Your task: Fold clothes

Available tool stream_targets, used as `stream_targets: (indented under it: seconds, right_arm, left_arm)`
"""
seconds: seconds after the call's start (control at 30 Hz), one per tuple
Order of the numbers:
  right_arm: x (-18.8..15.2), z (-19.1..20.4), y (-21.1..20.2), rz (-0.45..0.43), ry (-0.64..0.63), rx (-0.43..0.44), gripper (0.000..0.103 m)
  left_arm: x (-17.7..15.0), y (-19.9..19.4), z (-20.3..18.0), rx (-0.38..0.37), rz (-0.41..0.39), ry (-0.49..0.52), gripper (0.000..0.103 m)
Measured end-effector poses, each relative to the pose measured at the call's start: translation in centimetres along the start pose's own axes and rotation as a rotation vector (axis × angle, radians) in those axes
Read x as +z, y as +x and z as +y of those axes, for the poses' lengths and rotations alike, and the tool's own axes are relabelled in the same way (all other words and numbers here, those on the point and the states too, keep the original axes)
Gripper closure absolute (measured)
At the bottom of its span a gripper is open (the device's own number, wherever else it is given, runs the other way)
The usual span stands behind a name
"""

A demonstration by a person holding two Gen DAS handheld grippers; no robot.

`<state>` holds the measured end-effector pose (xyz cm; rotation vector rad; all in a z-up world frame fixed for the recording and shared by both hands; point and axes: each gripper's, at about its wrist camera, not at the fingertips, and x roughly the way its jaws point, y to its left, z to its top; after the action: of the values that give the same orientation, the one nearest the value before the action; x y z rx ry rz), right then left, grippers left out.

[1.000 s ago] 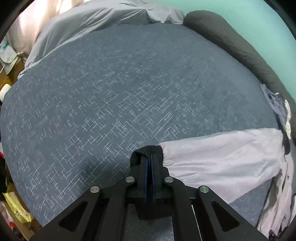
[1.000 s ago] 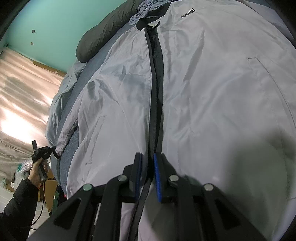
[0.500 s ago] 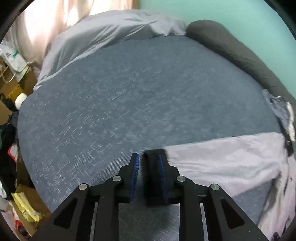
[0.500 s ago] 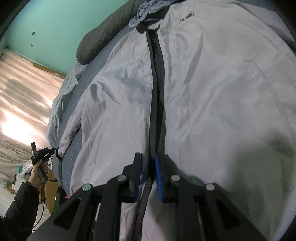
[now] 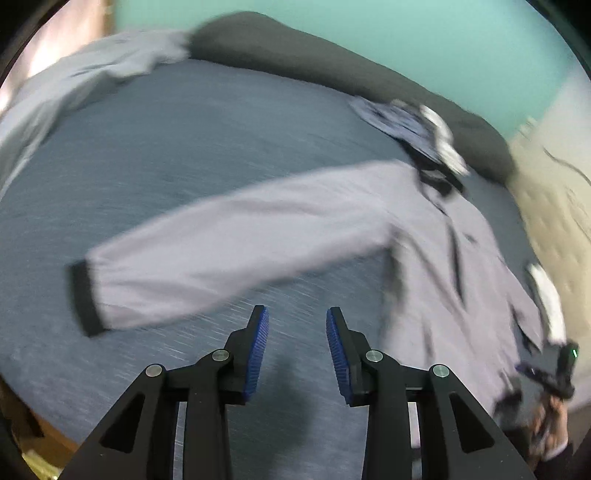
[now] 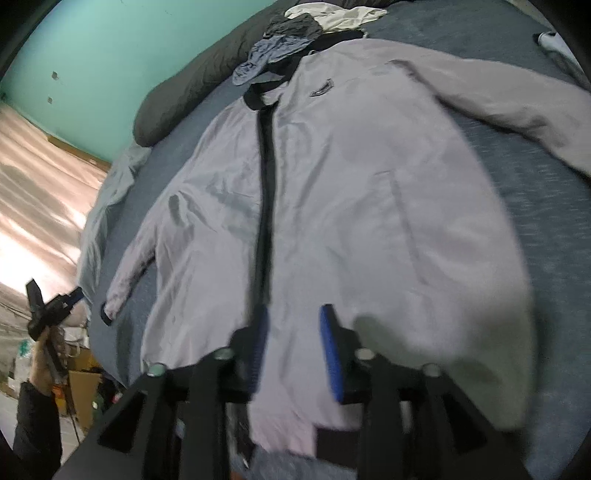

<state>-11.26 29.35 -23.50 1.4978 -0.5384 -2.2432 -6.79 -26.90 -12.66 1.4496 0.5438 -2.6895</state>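
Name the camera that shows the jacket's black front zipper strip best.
The right wrist view: the zipper strip runs full length down the spread jacket, collar towards hem. The left wrist view is blurred and shows mostly a sleeve; no clear zipper.

A teal wall point(image 6: 92, 74) runs from 9 to 12 o'clock. Pale lit curtains point(image 6: 33, 206) hang at 9. A blue-grey bed point(image 5: 184, 155) fills the middle.

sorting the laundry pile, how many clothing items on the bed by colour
light grey jacket: 1
blue-grey crumpled garment: 1
dark grey crumpled garment: 1
white garment: 1
total: 4, all lying on the bed
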Motion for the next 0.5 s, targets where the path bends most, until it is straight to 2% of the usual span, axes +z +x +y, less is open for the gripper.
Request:
stream_targets:
  seconds: [0.03, 0.1, 0.23, 0.37, 0.5]
  right_arm:
    - [-0.2, -0.3, -0.7, 0.007, -0.006, -0.014, 0.049]
    - [-0.7, -1.2, -2.2, 0.022, -0.013, -0.045, 0.049]
    - [-1.9, -3.8, -5.0, 0.039, 0.015, -0.109, 0.049]
    - [-3.5, -6.3, -6.8, 0.054, 0.068, -0.137, 0.048]
    - [-4.7, -7.5, -7.1, 0.055, 0.117, -0.115, 0.049]
  left_arm:
    - [-0.6, 0.3, -1.4, -0.019, 0.017, 0.024, 0.064]
    - [-1.8, 0.9, -4.2, -0.056, 0.051, 0.070, 0.059]
    - [-3.9, 1.9, -8.4, -0.079, 0.084, 0.170, 0.059]
    - [-5.2, 2.8, -10.8, -0.098, 0.116, 0.184, 0.059]
    - [-5.7, 3.7, -12.0, -0.118, 0.140, 0.180, 0.059]
